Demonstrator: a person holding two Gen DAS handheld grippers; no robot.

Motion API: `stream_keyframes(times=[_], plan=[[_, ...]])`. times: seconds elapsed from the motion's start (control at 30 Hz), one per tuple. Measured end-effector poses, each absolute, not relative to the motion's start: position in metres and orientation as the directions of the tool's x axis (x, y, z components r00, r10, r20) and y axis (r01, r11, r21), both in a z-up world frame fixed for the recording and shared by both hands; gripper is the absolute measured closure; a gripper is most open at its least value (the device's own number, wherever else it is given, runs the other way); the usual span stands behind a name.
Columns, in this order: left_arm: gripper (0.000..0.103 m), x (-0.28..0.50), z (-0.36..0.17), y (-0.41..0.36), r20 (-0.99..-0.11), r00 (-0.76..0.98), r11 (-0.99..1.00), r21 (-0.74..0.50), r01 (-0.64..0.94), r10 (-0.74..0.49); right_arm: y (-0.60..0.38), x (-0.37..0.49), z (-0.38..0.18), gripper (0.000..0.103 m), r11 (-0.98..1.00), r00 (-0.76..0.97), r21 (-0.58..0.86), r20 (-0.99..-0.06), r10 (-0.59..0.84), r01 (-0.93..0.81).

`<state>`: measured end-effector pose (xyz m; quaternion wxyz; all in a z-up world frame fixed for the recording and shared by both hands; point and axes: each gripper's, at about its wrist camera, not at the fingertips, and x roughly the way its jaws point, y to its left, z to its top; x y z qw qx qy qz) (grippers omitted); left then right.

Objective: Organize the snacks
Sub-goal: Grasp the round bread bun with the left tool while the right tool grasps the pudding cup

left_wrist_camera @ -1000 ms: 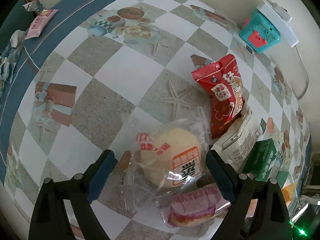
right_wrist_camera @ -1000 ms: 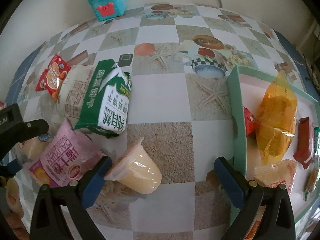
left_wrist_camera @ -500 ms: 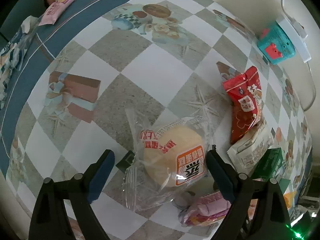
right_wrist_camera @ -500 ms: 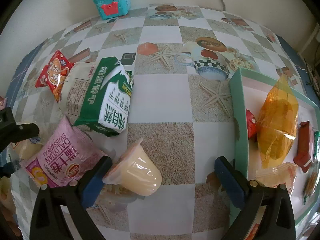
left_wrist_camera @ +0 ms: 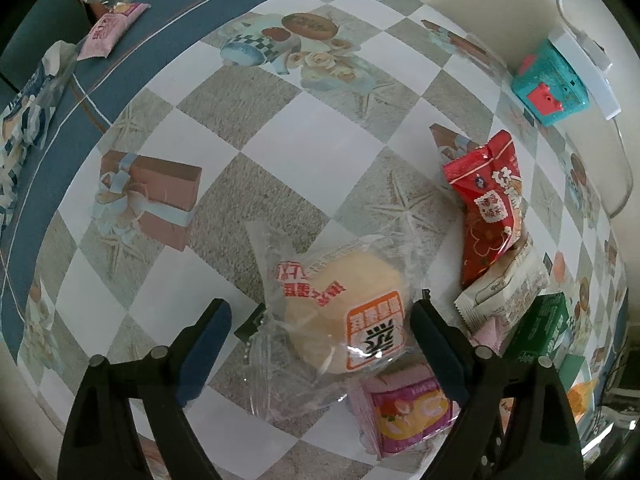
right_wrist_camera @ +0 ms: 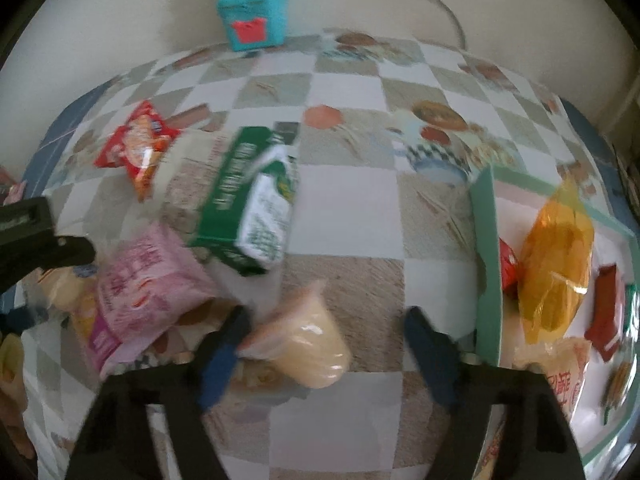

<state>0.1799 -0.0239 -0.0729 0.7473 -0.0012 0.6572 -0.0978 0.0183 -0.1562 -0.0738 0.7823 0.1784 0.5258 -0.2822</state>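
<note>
Both grippers are hovering with jaws spread wide: the left gripper (left_wrist_camera: 320, 332) straddling a wrapped bun (left_wrist_camera: 344, 312), the right gripper (right_wrist_camera: 326, 340) bracketing a jelly cup (right_wrist_camera: 308, 344). Several snacks are sitting in the green tray (right_wrist_camera: 486, 264) at the worktop's right edge; most are awaiting sorting.

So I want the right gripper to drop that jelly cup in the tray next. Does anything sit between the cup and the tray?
Nothing visible does. The jelly cup lies between the open fingers of the right gripper, and only bare tablecloth separates it from the tray. The tray's raised green wall has to be cleared, though.
</note>
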Motion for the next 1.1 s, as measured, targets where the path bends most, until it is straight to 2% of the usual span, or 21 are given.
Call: stream_keyframes(times=[0.03, 0.1, 0.2, 0.77, 0.8, 0.83, 0.87, 1.1], plan=[[0.017, 0.18, -0.071, -0.025, -0.981, 0.116, 0.98, -0.136, 0.147, -0.153, -0.154, 0.019, -0.073, 0.045, 0.786, 0.293, -0.018, -0.922, -0.252, 0.618], [0.03, 0.178, -0.068, -0.025, -0.978, 0.116, 0.976, -0.152, 0.154, -0.171, -0.15, 0.02, -0.071, 0.053, 0.797, 0.299, -0.016, -0.922, -0.245, 0.603], [0.035, 0.177, -0.064, -0.028, -0.978, 0.123, 0.976, -0.144, 0.165, -0.166, -0.149, 0.017, -0.07, 0.053, 0.799, 0.3, -0.011, -0.924, -0.238, 0.601], [0.038, 0.165, -0.045, 0.004, -0.976, 0.141, 0.982, -0.15, 0.118, -0.166, -0.151, -0.015, -0.045, 0.054, 0.787, 0.338, 0.063, -0.922, -0.19, 0.614], [0.038, 0.162, -0.043, 0.006, -0.975, 0.146, 0.982, -0.148, 0.119, -0.165, -0.151, -0.016, -0.044, 0.055, 0.787, 0.34, 0.065, -0.921, -0.189, 0.613], [0.038, 0.159, -0.04, 0.006, -0.975, 0.151, 0.982, -0.147, 0.118, -0.164, -0.15, -0.018, -0.041, 0.064, 0.788, 0.344, 0.067, -0.92, -0.19, 0.612], [0.038, 0.156, -0.038, 0.008, -0.974, 0.156, 0.982, -0.145, 0.117, -0.163, -0.149, -0.019, -0.04, 0.067, 0.789, 0.344, 0.065, -0.92, -0.19, 0.61], [0.038, 0.139, -0.027, 0.017, -0.971, 0.172, 0.981, -0.144, 0.129, -0.165, -0.149, -0.031, -0.039, 0.068, 0.787, 0.358, 0.114, -0.923, -0.142, 0.607]])
